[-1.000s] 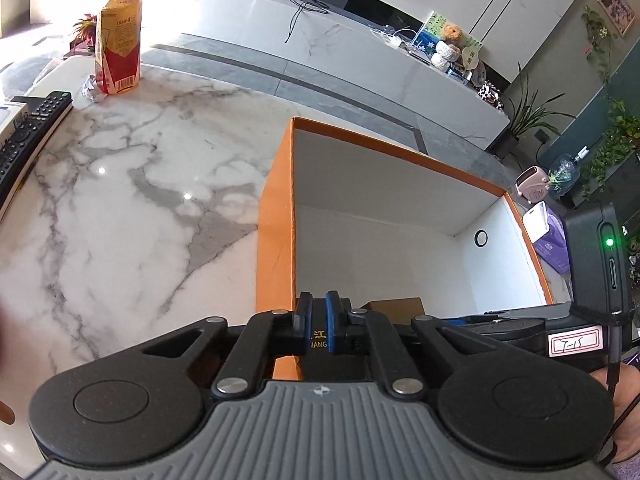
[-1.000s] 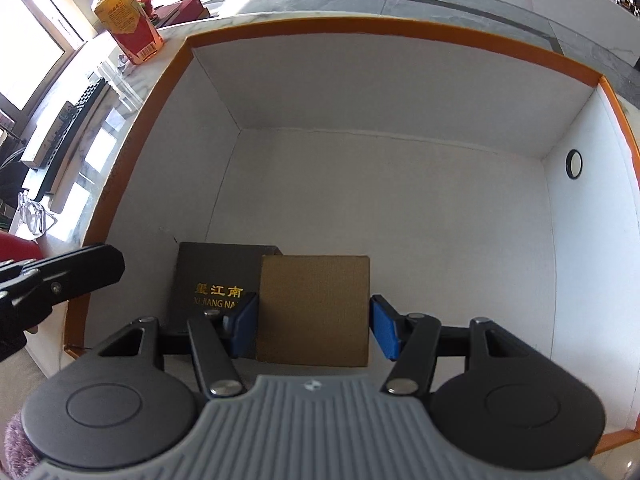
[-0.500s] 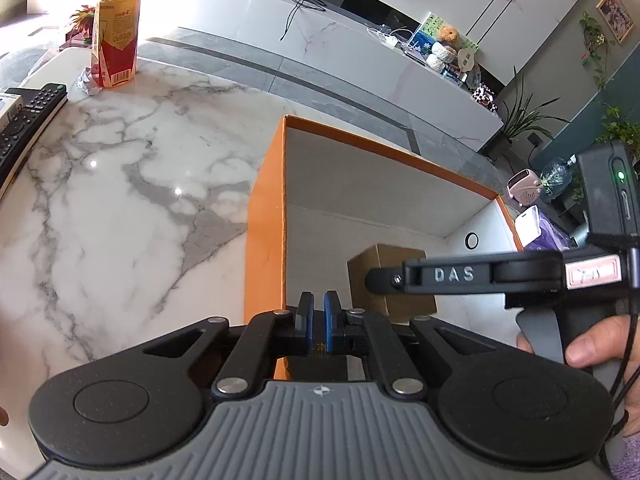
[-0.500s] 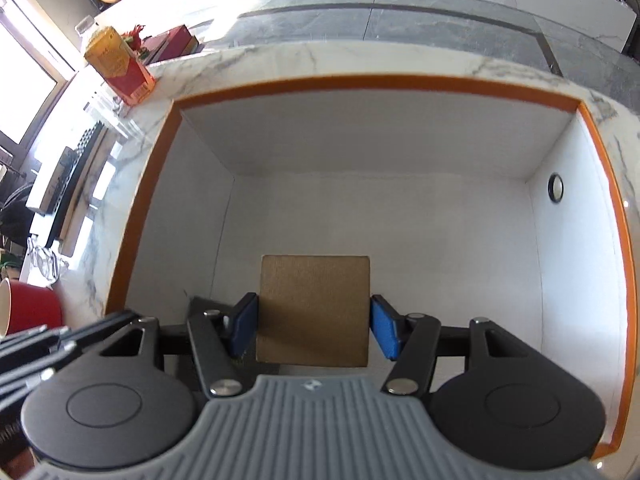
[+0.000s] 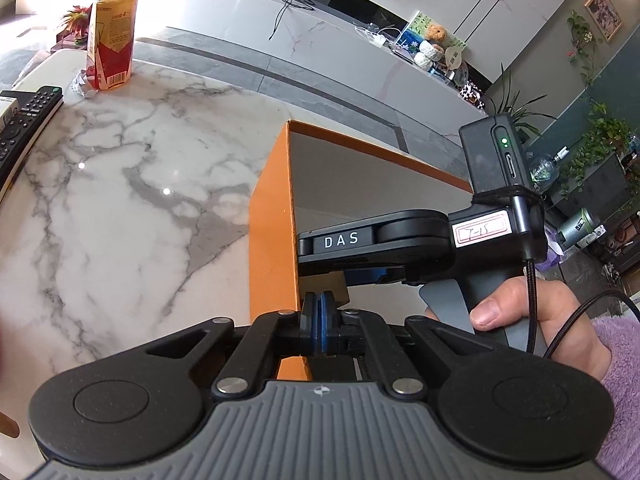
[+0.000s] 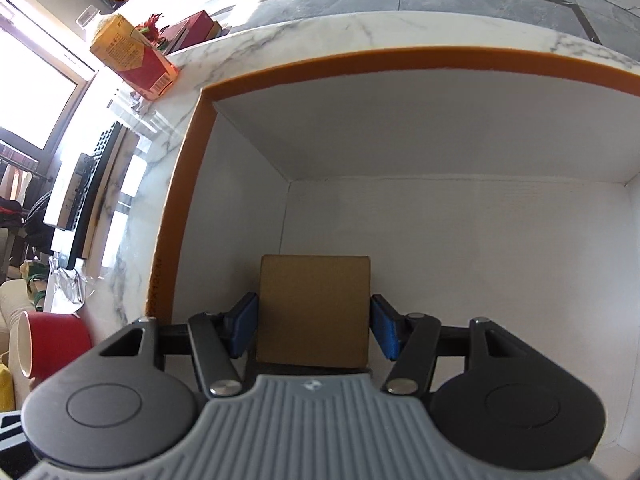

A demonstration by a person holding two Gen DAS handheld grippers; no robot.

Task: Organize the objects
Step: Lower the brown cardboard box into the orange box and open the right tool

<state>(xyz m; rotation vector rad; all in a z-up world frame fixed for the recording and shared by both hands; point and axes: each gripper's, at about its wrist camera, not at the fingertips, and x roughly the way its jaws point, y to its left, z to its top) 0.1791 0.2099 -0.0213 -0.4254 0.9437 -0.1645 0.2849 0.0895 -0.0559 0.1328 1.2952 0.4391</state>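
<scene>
Pads of your left gripper [image 5: 319, 322] are pinched together on nothing. Your right gripper [image 6: 314, 330] clamps the brown box [image 6: 313, 308] inside the orange bin [image 6: 176, 216], near its left wall. Placing step, I'd say: lower, then release.

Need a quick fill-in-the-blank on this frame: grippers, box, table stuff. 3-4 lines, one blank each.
1. The right gripper holds a brown ____ box between its blue pads.
2. The left gripper has its jaws ____.
3. The big open box has an ____ rim and white inside walls.
4. The red and yellow carton stands on the ____ table.

Missing words: cardboard; shut; orange; marble
</scene>
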